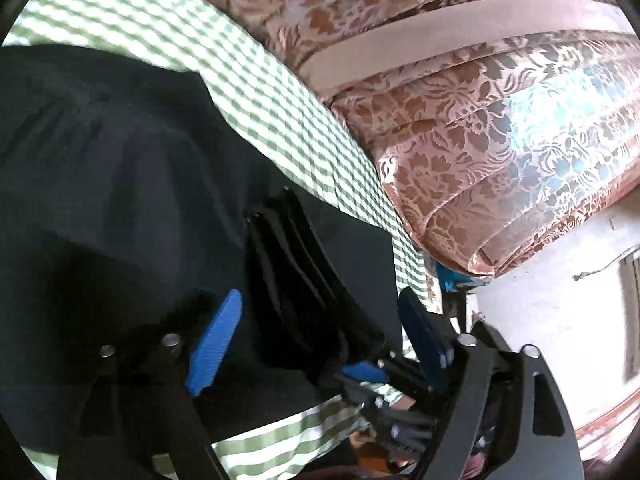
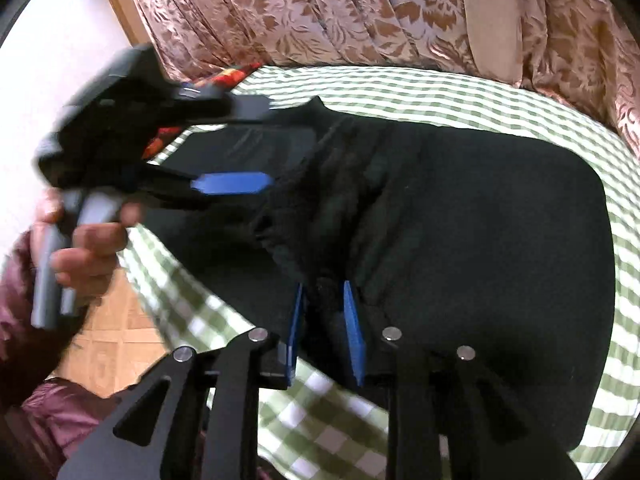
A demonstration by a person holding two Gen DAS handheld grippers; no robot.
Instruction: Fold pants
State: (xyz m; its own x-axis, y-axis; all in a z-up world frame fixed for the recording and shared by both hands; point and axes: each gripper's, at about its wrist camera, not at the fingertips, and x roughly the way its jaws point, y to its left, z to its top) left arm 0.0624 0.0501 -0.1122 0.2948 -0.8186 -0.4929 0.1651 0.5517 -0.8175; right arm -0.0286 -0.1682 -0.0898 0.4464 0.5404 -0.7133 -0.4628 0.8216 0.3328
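A green checked cloth (image 2: 500, 96) covers the surface before floral curtains (image 2: 320, 12). The black pants (image 2: 460, 208) lie folded on it. The left gripper (image 1: 316, 344) is spread wide and empty. The right gripper (image 2: 325, 332) stands half open around 1 fold, not pressing. It should close firmly before lifting.

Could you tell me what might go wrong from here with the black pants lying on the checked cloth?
1. The right tongs straddle a raised bunch of the pants; closing there may pinch several layers and spoil the fold.
2. The left tongs stand open over the far edge, so that side may slide or unfold.
3. The green checked cloth lies loose beneath; a low grab could catch it too.
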